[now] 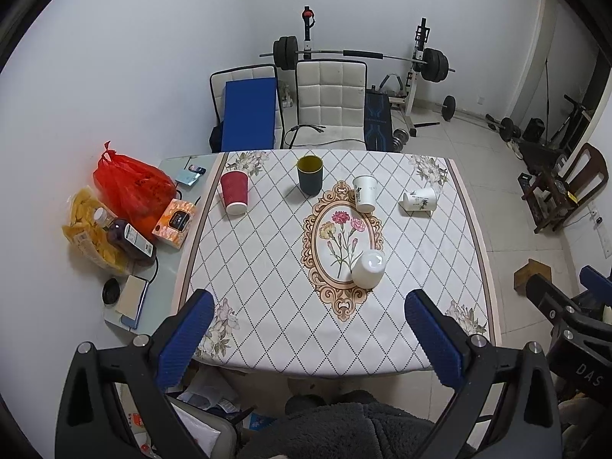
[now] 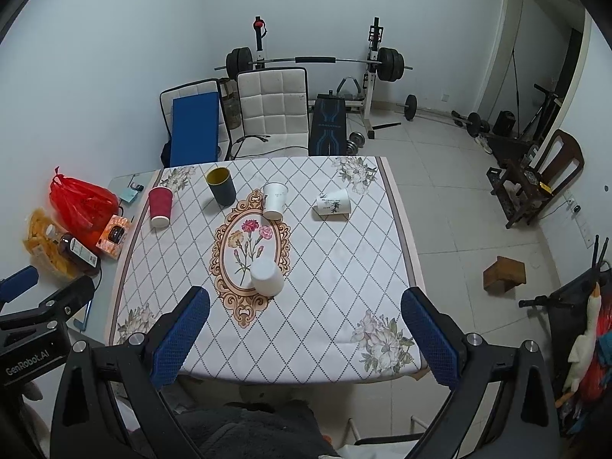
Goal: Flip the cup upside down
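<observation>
Several cups stand on the patterned tablecloth (image 1: pixel 267 306). A plain white cup (image 1: pixel 368 268) (image 2: pixel 266 275) sits upside down near the front. A red ribbed cup (image 1: pixel 234 192) (image 2: pixel 160 206), a dark cup with yellow inside (image 1: pixel 310 174) (image 2: pixel 221 186) and a printed white cup (image 1: pixel 364 193) (image 2: pixel 274 200) stand upright at the back. Another printed white cup (image 1: pixel 419 199) (image 2: pixel 333 205) lies on its side at the back right. My left gripper (image 1: pixel 310 329) and right gripper (image 2: pixel 306 325) are both open and empty, held above the table's near edge.
On the table's left strip lie a red bag (image 1: pixel 132 187), a snack bag (image 1: pixel 90 225), a bottle (image 1: pixel 126 235), an orange box (image 1: pixel 174 223) and a notebook (image 1: pixel 132 300). Two chairs (image 1: pixel 331 103) and a barbell rack (image 1: pixel 417 65) stand behind. A wooden box (image 2: pixel 504 272) sits on the floor.
</observation>
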{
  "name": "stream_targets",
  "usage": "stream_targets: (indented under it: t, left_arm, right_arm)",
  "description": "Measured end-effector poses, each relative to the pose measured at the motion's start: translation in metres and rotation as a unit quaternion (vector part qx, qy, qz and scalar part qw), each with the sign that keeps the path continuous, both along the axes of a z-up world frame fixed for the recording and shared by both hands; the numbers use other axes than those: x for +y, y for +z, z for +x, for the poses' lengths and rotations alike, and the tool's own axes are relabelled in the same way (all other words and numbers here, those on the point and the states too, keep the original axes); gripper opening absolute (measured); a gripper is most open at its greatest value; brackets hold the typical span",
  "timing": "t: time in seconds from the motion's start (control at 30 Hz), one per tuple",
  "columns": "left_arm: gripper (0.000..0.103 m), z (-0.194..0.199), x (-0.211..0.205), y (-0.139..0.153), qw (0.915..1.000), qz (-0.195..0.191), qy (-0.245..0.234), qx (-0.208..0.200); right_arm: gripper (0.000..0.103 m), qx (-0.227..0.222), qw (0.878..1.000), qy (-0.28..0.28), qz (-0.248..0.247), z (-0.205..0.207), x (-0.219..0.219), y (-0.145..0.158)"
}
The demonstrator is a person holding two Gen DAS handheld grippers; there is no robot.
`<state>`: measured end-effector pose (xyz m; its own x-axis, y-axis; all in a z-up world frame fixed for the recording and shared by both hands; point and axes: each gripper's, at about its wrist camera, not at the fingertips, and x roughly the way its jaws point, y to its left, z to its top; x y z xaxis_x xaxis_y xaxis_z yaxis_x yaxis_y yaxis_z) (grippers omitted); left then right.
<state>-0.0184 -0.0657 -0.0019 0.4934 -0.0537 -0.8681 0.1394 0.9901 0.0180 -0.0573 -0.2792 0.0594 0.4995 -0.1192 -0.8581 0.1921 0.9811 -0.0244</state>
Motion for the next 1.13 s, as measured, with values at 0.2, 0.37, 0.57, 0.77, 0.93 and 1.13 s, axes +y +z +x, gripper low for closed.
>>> stream_targets:
  t: [0.2,0.37,0.57,0.77,0.93,1.13]
  left_arm:
    - [0.102,-0.0009,0.0005,0.0005,1.0,0.001,-0.001,0.0]
    - [0.102,-0.0042,-0.0002,0.0022,1.0,-0.001,0.001,0.001]
    - [0.102,-0.0068,-0.0006,0.0039,1.0,0.0,0.003,0.001]
    - [0.102,-0.0056,-0.0003,0.0035,1.0,-0.001,0.003,0.0]
    - [0.102,-0.0069,-0.0009,0.0053,1.0,0.0,0.007,-0.001]
    - [0.102,-0.0057,-0.0006,0.0093,0.9999,0.0,0.013,-0.005]
  right_arm:
    - [0.102,-0.002,1.0,0.0,0.002,-0.0013,-0.0006,0.0008]
    - [0.102,-0.002,1.0,0.002,0.001,-0.0031,-0.002,0.0016]
    - [0.102,-0.005,1.0,0.007,0.0,-0.0051,0.0001,0.0056]
    - [0.102,-0.006,1.0,0.008,-0.002,-0.0059,0.0006,0.0062]
    - [0.102,-0.007,1.0,0.008,-0.001,-0.0073,0.0033,0.0086]
    - [0.102,-0.008,1.0,0.01,-0.002,-0.0089,0.003,0.0089]
